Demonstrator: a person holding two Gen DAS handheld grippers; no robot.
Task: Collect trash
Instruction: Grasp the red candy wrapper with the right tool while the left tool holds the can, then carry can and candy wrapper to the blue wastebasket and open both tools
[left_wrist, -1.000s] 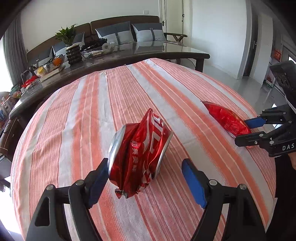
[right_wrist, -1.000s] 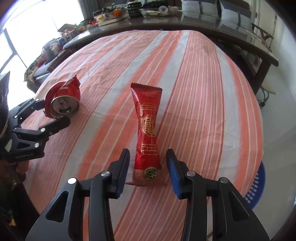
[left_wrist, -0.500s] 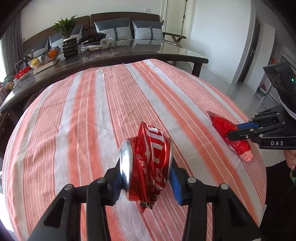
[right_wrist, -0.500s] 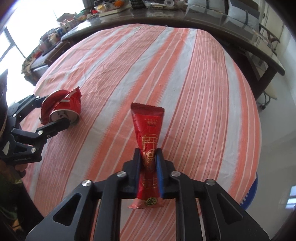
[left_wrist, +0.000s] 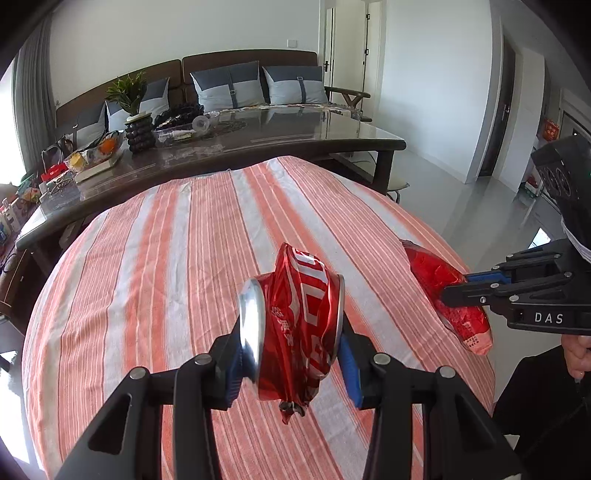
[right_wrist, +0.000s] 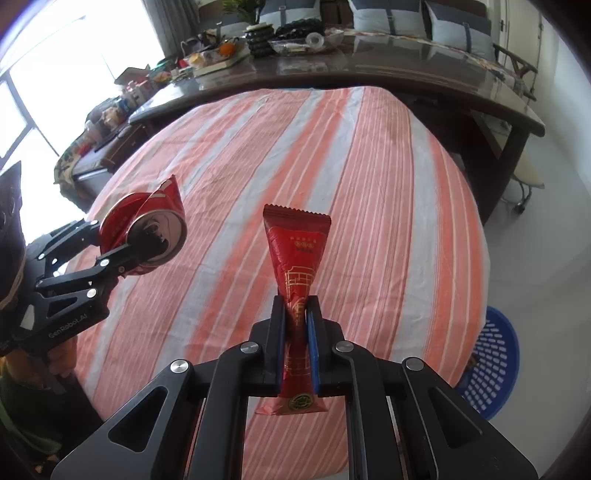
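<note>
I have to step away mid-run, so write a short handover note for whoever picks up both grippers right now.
Left gripper: shut on the crushed red can, held clear above the striped tablecloth.
Right gripper: shut on the red snack wrapper, also off the cloth.
Done: both pieces of trash are picked up; no other trash shows on the cloth.
Left: drop both, probably in the blue basket on the floor by the table's right side.

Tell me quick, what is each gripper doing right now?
Left gripper: shut on the crushed red soda can.
Right gripper: shut on the red snack wrapper.
</note>
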